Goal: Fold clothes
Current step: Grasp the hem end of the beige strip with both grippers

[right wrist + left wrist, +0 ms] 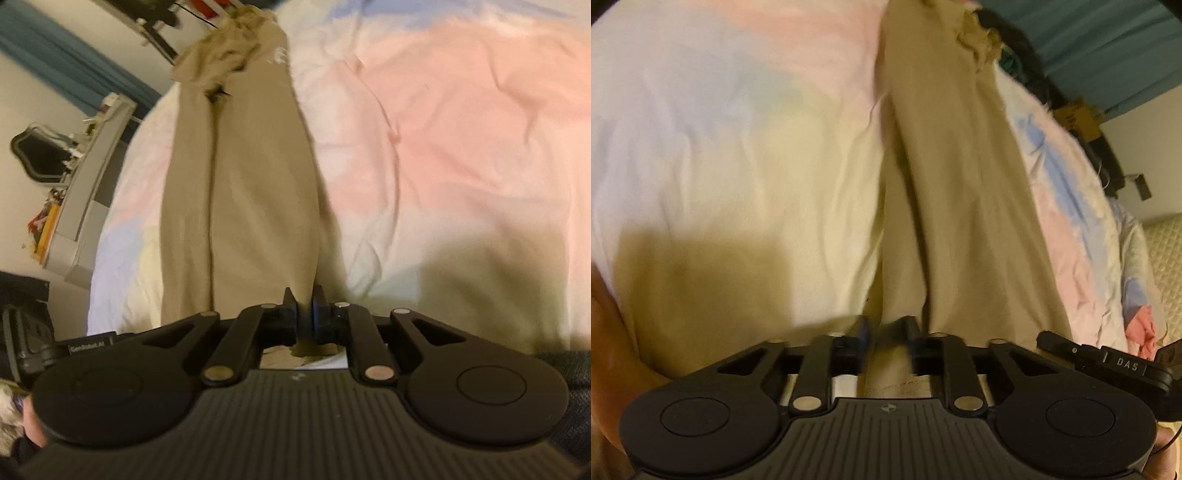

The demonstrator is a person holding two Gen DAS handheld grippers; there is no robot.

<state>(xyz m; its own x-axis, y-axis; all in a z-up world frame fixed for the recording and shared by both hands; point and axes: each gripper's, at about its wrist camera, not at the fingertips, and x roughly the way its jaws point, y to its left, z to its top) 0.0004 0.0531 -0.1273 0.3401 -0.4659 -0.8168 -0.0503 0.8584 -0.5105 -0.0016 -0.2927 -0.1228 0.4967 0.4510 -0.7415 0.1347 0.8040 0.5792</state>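
Right gripper [303,308]: black jaws clamped on the tan trousers' [240,192] soft hem. Left gripper [886,330]: jaws parted, fabric between them. Trousers run lengthwise from both grippers toward the frame top, flat on a wrinkled pastel sheet [443,129].

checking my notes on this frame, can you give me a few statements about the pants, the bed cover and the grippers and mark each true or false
1. The tan pants lie stretched lengthwise on the pastel bed cover. True.
2. The right gripper is wide open, clear of the fabric. False: its jaws are nearly closed with tan cloth pinched between them.
3. The far end of the pants is bunched and crumpled. True.
4. The pants are dark blue denim. False: they are tan.
5. The left gripper sits at the near end of the pants, fabric between its fingers. True.
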